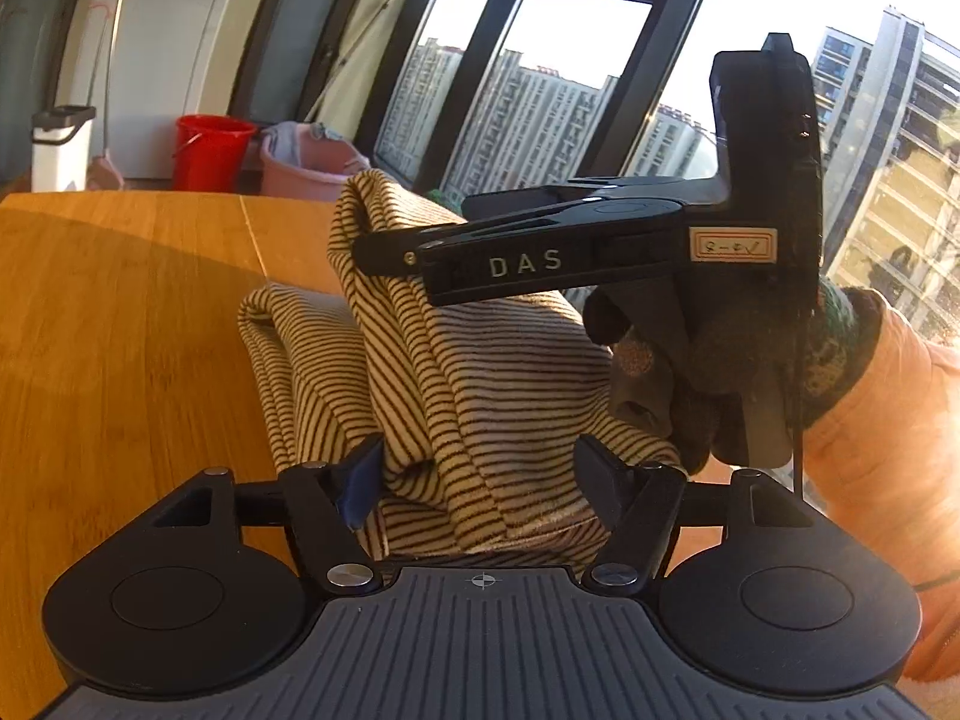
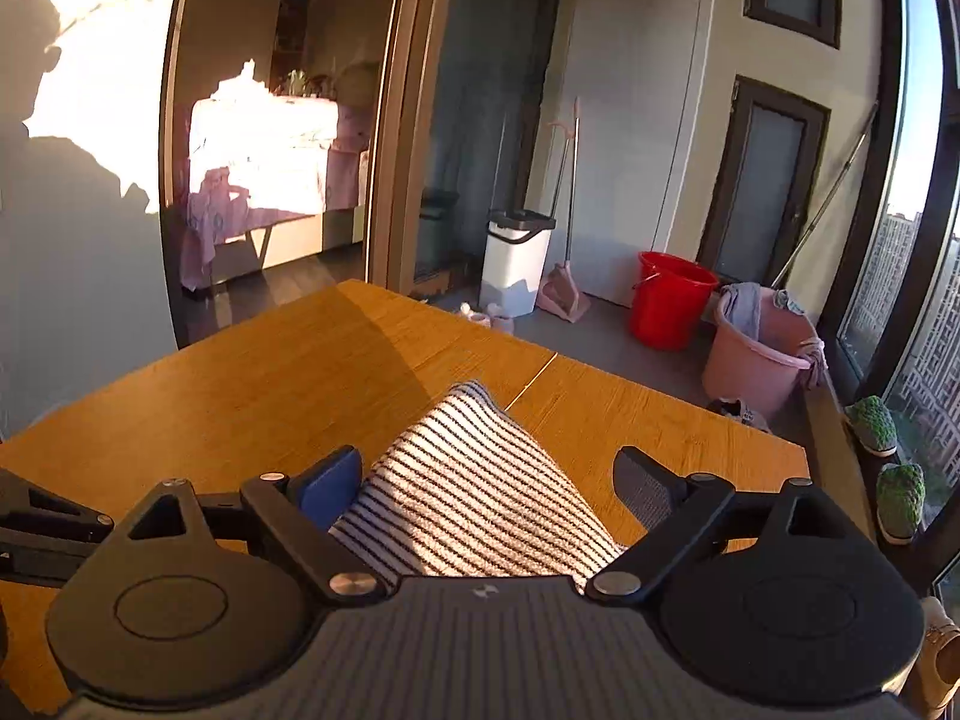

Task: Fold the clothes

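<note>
Gloved hand (image 1: 690, 372) tilts right hand-held gripper (image 1: 384, 255) over striped garment (image 1: 480, 372)

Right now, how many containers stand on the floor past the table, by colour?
Red bucket: 1
Pink tub: 1
White bin: 1
Total: 3

Low sun, warm and harsh

We get window (image 1: 750, 6) glare, long shadows across the table (image 2: 252, 396), heavy fisheye bending at edges.
</note>
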